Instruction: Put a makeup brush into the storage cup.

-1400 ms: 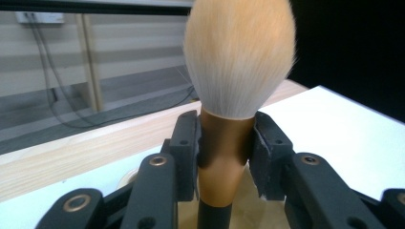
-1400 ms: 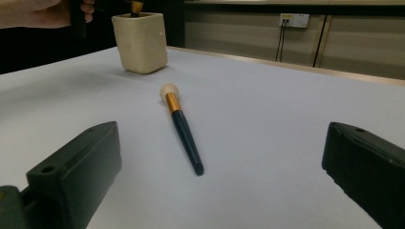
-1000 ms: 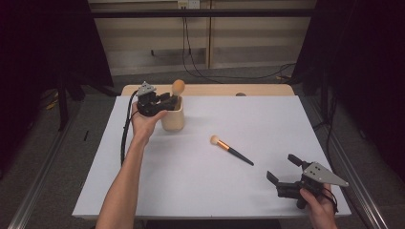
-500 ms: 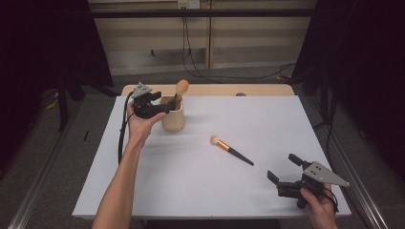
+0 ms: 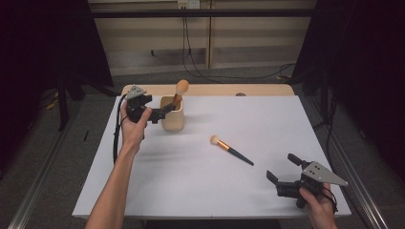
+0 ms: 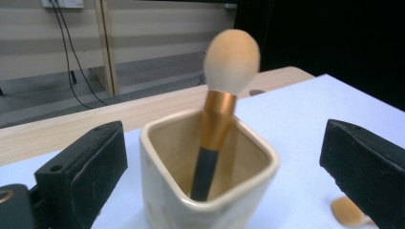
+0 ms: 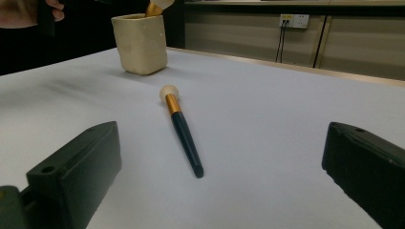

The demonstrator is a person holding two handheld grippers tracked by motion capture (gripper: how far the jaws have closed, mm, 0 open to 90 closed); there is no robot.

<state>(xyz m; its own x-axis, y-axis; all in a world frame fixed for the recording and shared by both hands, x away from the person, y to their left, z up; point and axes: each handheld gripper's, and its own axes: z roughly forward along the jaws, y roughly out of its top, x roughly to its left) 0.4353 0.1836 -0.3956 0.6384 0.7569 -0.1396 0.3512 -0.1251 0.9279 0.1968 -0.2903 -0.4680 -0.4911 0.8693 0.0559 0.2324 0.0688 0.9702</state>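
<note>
A cream square cup (image 5: pixel 172 115) stands at the table's far left. A makeup brush (image 5: pixel 181 88) with a black handle, gold ferrule and peach head leans inside the cup (image 6: pixel 210 191), head up (image 6: pixel 231 59). My left gripper (image 5: pixel 164 112) hovers just left of the cup; its jaws have just been opening and now stand open, with the cup between them untouched (image 6: pixel 229 162). A second brush (image 5: pixel 232 150) lies flat mid-table. My right gripper (image 5: pixel 282 167) rests open near the front right, pointed at that brush (image 7: pixel 184 136), apart from it.
The white table top (image 5: pixel 200 191) ends in a bare wooden strip (image 5: pixel 215 89) along its far edge. Cables trail on the floor behind. The left gripper's cable (image 5: pixel 115 143) hangs beside the forearm. The cup (image 7: pixel 140 43) stands far beyond the lying brush in the right gripper view.
The left gripper's jaws have opened and let go of the brush, which now stands in the cup. That hand drew back slightly leftwards. The right hand kept still.
</note>
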